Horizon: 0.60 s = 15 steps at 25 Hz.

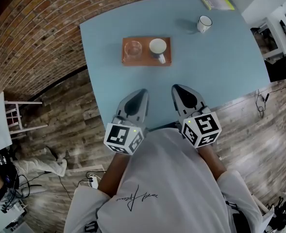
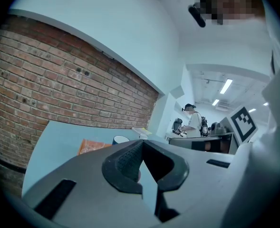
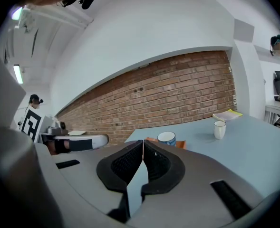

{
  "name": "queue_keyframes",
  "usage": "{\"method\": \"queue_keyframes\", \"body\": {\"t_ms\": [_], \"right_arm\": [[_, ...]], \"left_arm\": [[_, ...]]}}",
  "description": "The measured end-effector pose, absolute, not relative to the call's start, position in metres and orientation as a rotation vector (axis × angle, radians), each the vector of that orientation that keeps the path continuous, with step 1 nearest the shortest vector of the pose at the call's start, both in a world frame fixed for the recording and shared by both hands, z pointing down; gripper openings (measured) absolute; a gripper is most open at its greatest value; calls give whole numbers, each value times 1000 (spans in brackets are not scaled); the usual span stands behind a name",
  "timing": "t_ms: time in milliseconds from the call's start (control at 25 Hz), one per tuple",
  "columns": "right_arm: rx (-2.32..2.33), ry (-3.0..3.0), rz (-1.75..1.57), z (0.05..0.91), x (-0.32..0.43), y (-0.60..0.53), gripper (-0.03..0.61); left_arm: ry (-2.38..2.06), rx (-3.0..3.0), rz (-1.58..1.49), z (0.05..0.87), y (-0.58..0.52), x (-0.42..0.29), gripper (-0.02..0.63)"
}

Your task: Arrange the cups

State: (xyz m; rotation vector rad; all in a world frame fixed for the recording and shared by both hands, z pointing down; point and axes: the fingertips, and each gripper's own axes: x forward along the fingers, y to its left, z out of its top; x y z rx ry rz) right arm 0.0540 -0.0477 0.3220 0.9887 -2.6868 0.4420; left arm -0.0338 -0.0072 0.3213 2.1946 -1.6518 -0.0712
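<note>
Your left gripper [image 1: 142, 91] is clenched: in the left gripper view its two ribbed pads [image 2: 128, 159] meet at the tips, and nothing sits between them. Your right gripper [image 1: 176, 87] is the same, with its jaws pressed together along their front edge in the right gripper view [image 3: 143, 145] and nothing caught in them. Neither gripper holds anything. In the head view both point out over the near edge of the blue table [image 1: 225, 72], side by side with a gap between them. Whether their undersides touch the tabletop cannot be told.

The cups are all beyond your grippers. A wooden tray [image 1: 145, 60] lies on the table straight ahead, well apart from both sets of tips. On its left half stands a clear glass [image 1: 132, 48], upright. On its right half stands a mug with a white inside [image 1: 158, 48], just beside the glass, its handle turned towards you. The right gripper view shows that mug's blue outside [image 3: 167, 137].

A second, white mug [image 1: 204, 24] stands alone towards the far right corner of the table, off the tray. A yellow notebook [image 1: 215, 0] lies near it at the table's far edge.

A brick wall [image 3: 178, 89] runs behind the table.
</note>
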Motion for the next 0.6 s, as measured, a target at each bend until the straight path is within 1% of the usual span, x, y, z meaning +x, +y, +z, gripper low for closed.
{"method": "queue_keyframes", "body": {"t_ms": [600], "right_arm": [[947,-2698,271,357,26,-105,25]], "left_arm": [[-1725,2221,-151,323,-47,-40,9]]}}
